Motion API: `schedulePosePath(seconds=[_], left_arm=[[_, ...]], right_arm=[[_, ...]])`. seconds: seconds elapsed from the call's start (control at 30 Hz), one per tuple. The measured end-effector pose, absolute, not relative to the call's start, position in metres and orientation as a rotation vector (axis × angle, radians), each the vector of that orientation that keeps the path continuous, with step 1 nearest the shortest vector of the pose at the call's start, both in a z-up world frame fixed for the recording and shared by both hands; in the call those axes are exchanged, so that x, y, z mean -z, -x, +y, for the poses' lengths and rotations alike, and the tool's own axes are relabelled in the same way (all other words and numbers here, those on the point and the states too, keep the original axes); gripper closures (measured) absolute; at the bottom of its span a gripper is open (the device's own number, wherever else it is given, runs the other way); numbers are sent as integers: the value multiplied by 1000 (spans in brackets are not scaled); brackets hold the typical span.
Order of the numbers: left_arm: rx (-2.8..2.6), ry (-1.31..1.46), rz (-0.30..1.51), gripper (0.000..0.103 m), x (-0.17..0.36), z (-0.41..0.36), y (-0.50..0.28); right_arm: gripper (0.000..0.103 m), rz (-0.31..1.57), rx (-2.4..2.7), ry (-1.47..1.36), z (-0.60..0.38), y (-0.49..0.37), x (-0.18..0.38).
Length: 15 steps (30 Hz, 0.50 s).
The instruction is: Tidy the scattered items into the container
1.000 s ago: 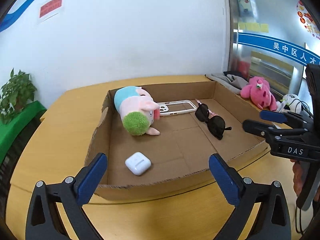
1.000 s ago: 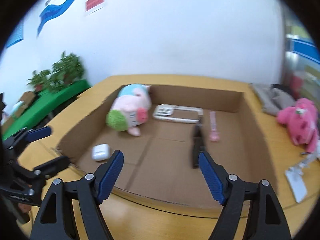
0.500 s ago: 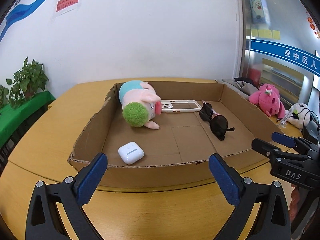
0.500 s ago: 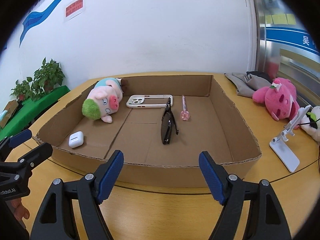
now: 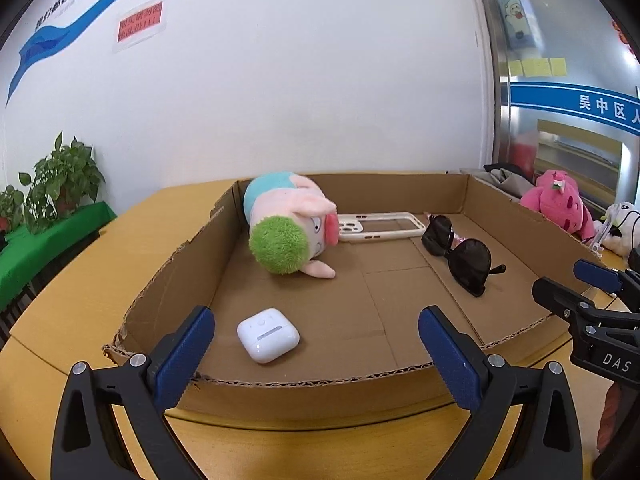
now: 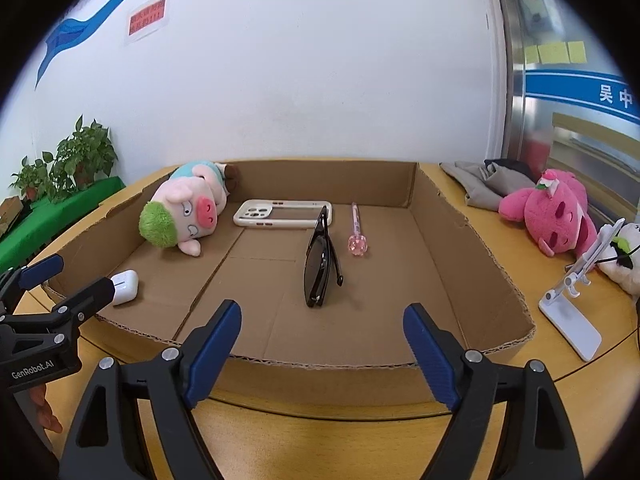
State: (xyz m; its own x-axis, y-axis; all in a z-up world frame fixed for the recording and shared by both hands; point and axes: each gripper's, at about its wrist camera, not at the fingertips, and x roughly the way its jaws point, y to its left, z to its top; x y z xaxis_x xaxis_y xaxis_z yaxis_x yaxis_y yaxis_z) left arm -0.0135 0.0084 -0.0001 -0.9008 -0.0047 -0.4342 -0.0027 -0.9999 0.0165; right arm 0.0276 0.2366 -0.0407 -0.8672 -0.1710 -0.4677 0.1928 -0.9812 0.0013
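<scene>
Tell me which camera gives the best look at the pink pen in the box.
The right wrist view. There the pink pen lies in full sight on the floor of the cardboard box, right of the sunglasses. In the left wrist view the sunglasses hide nearly all of it; only slivers of pink show.

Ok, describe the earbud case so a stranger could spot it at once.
Start at the shallow cardboard box on the wooden table. Look in its near corner on the side of the green-haired plush pig. The earbud case is the only small, glossy white, rounded thing there.
</scene>
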Motion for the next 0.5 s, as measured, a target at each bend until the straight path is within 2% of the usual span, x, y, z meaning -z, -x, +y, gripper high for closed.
schedulePosePath(seconds=[0.5], left_arm=[[3060,-714,-21,0,1,9,12]], right_arm=[[10,59,2839,-706,235,-30,41]])
